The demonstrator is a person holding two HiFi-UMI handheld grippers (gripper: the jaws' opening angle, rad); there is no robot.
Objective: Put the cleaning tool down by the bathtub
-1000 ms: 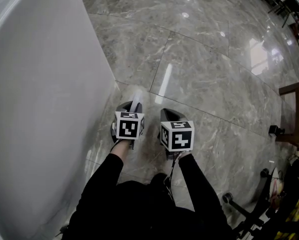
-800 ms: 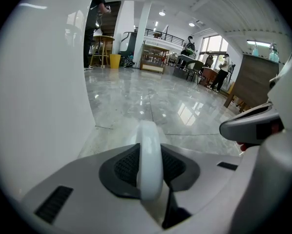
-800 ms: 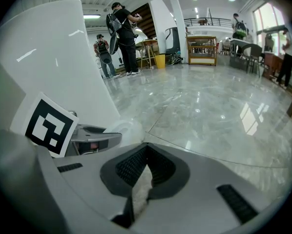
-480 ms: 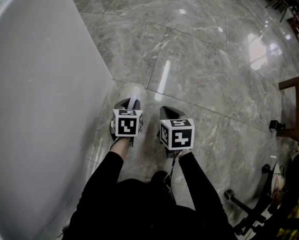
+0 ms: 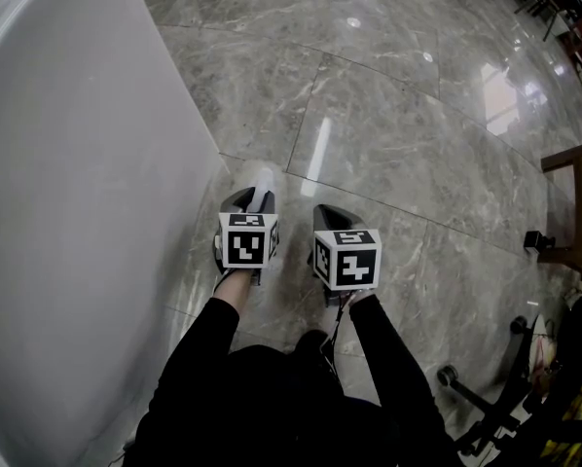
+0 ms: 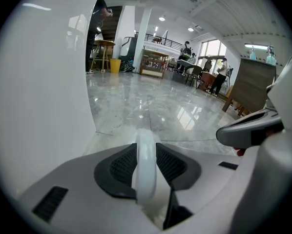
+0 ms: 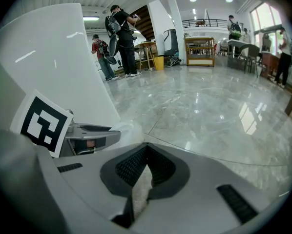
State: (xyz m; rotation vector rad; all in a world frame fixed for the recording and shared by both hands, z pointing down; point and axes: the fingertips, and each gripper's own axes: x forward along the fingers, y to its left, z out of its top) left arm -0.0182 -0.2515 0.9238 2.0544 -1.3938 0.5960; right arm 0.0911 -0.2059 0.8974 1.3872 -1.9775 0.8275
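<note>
The cleaning tool (image 5: pixel 260 181) is white, and its far end rests low on the marble floor beside the white bathtub wall (image 5: pixel 77 212). Its curved handle (image 6: pixel 146 165) stands between the jaws of my left gripper (image 5: pixel 250 200). Those jaws are opening, and a dark gap shows along the handle's right side. My right gripper (image 5: pixel 332 218) hovers just to the right, its jaws closed together with nothing in them. In the right gripper view, the tool's white end (image 7: pixel 125 129) lies beyond the left gripper (image 7: pixel 87 136), against the tub (image 7: pixel 58 72).
Glossy grey marble floor (image 5: pixel 398 134) stretches ahead and to the right. A wooden furniture leg (image 5: pixel 575 212) and a black wheeled base (image 5: pixel 486 397) stand at the right. People, tables and chairs (image 6: pixel 195 67) are far off across the hall.
The tool's white end looks broader and lower on the floor by the tub. Both grippers have stayed almost where they were.
</note>
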